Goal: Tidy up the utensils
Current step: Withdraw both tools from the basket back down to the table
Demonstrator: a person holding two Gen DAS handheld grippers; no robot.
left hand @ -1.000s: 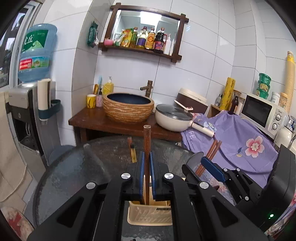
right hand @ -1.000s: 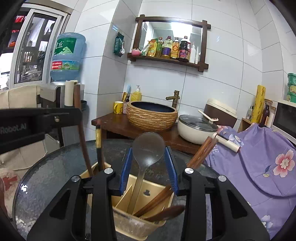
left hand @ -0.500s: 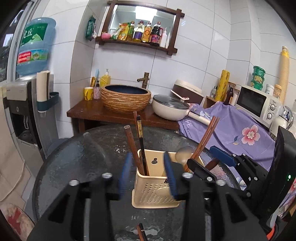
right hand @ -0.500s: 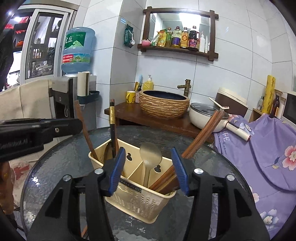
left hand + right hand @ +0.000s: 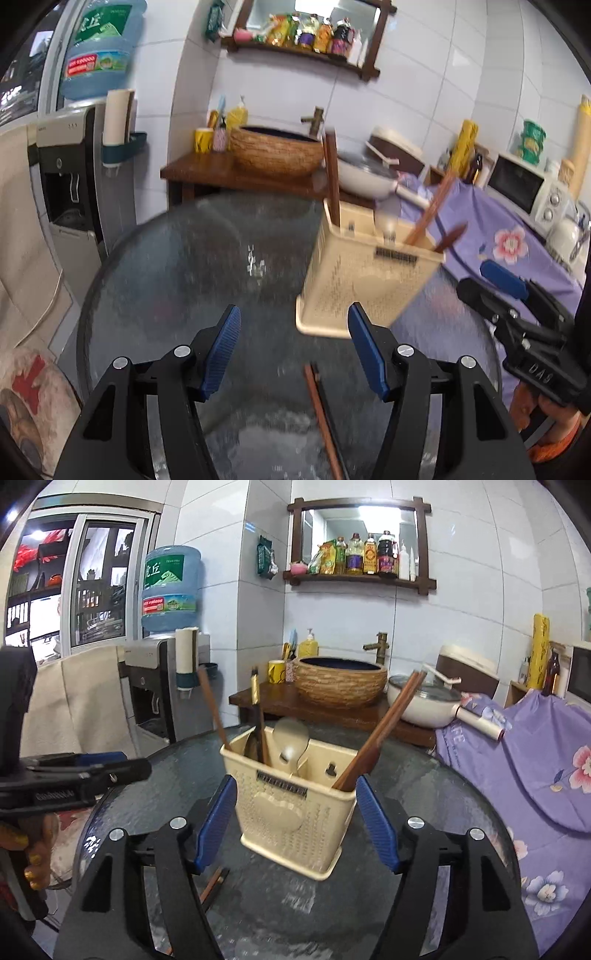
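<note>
A cream plastic utensil caddy [image 5: 295, 805] stands on the round glass table [image 5: 443, 812]. It holds chopsticks [image 5: 380, 727], a dark chopstick with a gold band [image 5: 256, 716], a brown stick [image 5: 212, 705] and a pale spoon [image 5: 291, 738]. My right gripper [image 5: 295, 823] is open and empty, its jaws either side of the caddy's front. My left gripper [image 5: 293, 350] is open and empty, low over the table, left of the caddy [image 5: 362, 280]. A loose pair of chopsticks [image 5: 323, 417] lies on the glass between its jaws.
Behind the table stands a wooden counter [image 5: 332, 709] with a woven basin [image 5: 341, 681] and a lidded pan [image 5: 424, 701]. A water dispenser [image 5: 162, 686] stands at the left. A purple floral cloth [image 5: 535, 757] covers a surface on the right.
My left gripper let go of the brown stick into the caddy, opened, then drew back and left. My right gripper released the spoon and drew back. Loose chopsticks now show under the left gripper.
</note>
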